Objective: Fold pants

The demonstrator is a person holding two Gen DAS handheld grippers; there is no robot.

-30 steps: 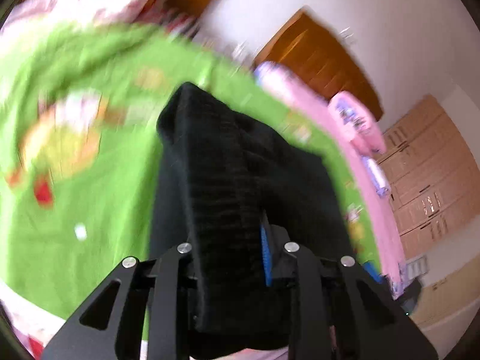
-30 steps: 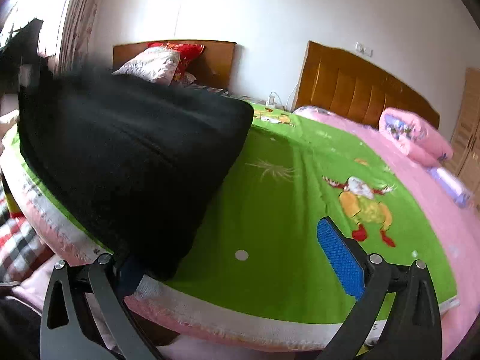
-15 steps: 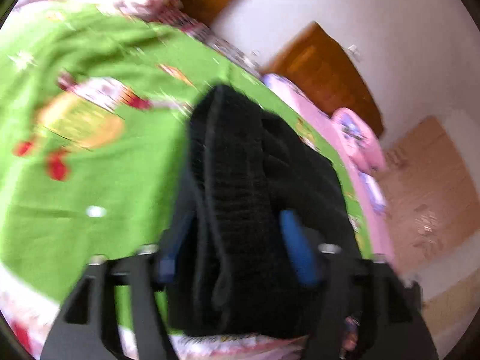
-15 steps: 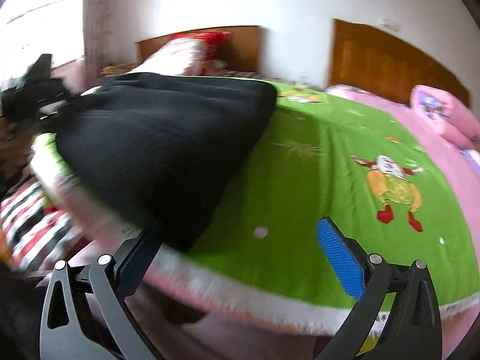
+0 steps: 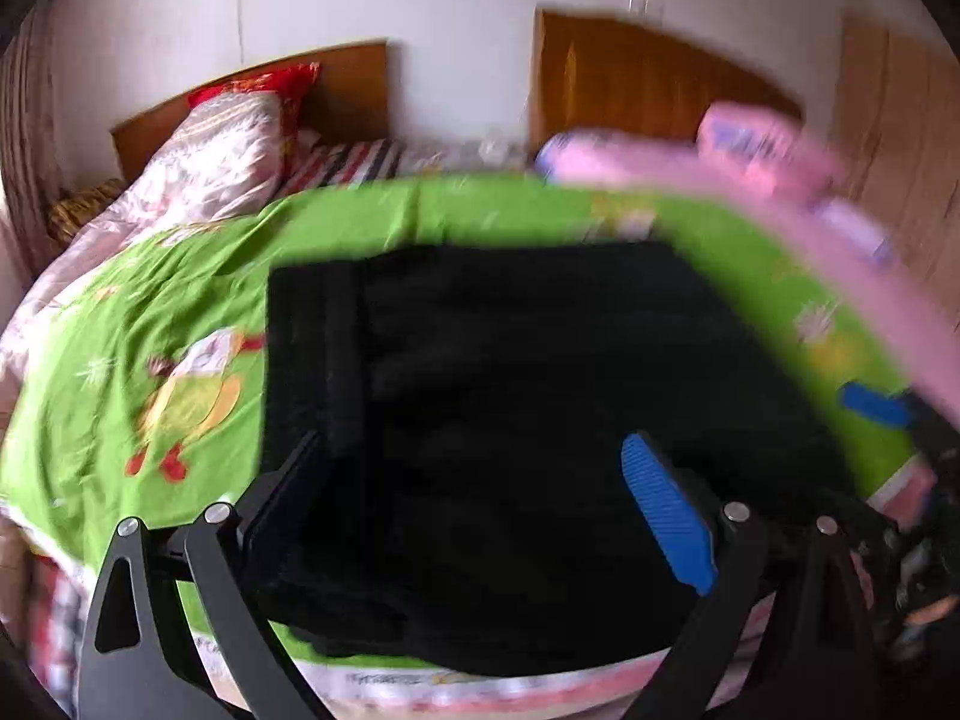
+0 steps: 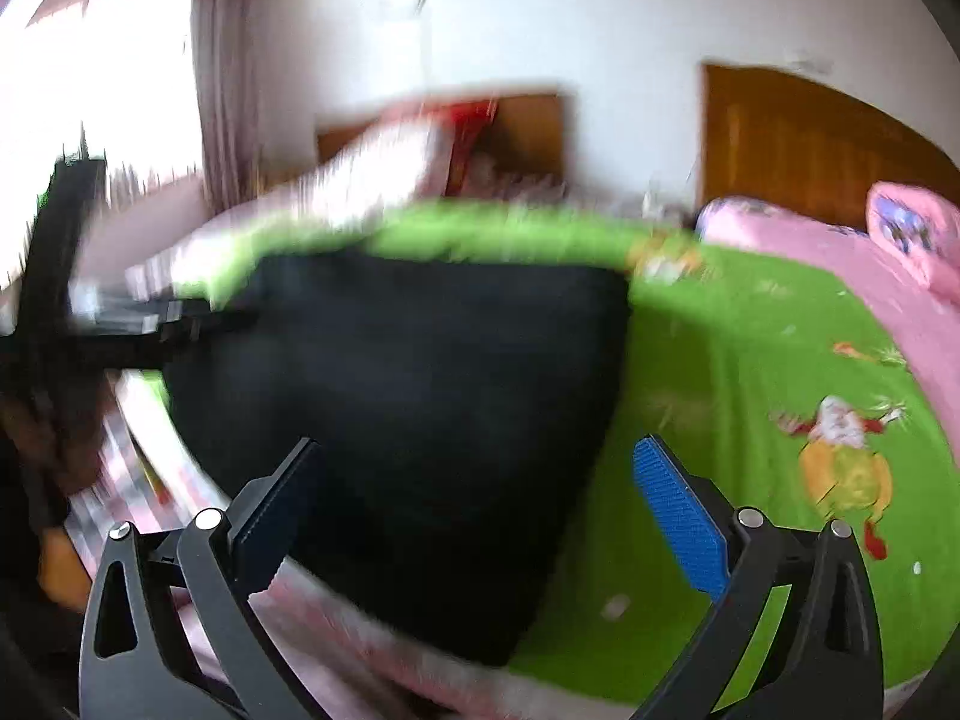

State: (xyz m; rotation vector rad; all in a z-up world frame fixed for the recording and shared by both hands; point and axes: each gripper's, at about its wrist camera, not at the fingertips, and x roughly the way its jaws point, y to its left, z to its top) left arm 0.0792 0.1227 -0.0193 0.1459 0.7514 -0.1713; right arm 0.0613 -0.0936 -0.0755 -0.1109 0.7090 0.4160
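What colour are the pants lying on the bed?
Black pants, plain with no pattern, clearest in the left wrist view.

Green bedspread (image 5: 150, 300), pink pillow (image 6: 912, 228).

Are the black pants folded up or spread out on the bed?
Folded. The black pants lie as a compact, squarish bundle with stacked layers at the near edge on the green bedspread, no legs stretched out.

bed (image 5: 180, 276) | green sheet (image 6: 750, 360) | black pants (image 5: 510, 420) folded near edge
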